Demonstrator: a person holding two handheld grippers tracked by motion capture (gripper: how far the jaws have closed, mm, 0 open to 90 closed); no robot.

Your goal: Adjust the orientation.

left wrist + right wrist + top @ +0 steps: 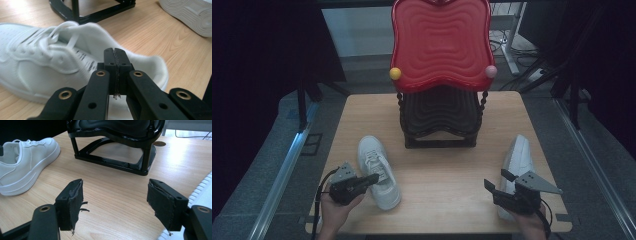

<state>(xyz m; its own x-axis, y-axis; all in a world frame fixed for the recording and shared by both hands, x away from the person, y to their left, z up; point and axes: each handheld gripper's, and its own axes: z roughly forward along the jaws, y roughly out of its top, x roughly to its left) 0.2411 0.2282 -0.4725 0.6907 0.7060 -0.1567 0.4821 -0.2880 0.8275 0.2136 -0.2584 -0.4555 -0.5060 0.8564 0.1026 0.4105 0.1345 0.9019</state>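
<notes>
- Wooden table point(437, 165), light grain, carries a two-tier rack and two white shoes.
- Rack: glossy red wavy tray point(441, 42) on top, black lower tier and frame point(439, 120) beneath, standing at the table's far middle. A yellow ball point(395, 73) and a pink ball point(491, 71) sit at the red tray's front corners.
- Left shoe point(378, 171): upright on its sole, left of centre, toe toward the rack, laces visible.
- Right shoe point(517, 165): lying on its side near the table's right edge, ribbed sole showing in the left gripper view point(187, 15).
- Left tongs point(371, 179): held in the person's left hand point(337, 207). In the left gripper view the jaws are pressed together with no gap, directly over the left shoe's heel opening point(140, 62). Whether any collar material is caught between them cannot be told.
- Right tongs point(497, 182): held in the person's right hand point(532, 225), jaws spread wide above bare table, nothing between them. Worn, fraying pads point(75, 202) noted. Right shoe lies just beside the outer jaw.
</notes>
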